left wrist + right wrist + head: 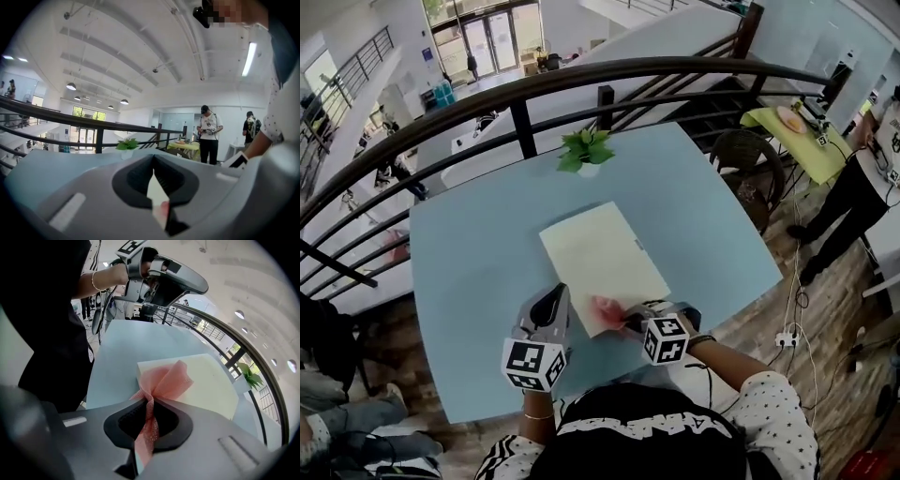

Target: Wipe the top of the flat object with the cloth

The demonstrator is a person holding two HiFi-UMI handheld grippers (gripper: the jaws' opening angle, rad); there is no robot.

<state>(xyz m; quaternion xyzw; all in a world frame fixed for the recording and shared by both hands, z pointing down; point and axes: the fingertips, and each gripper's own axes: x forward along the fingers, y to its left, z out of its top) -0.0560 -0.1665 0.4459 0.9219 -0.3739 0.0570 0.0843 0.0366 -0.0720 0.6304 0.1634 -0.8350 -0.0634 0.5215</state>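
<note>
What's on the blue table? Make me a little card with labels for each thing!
table: blue
board: cream, lying flat on the table
cloth: pink, draped on the board's near corner
right gripper: shut on the cloth
left gripper: jaws together, nothing held, by the board's near-left edge
plant: small, green, at the table's far edge
rest of board: bare, cloth not on it

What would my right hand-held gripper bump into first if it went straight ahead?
Most likely the cream flat board: its near corner lies just ahead of the right hand-held gripper, under the pink cloth it pinches.
</note>
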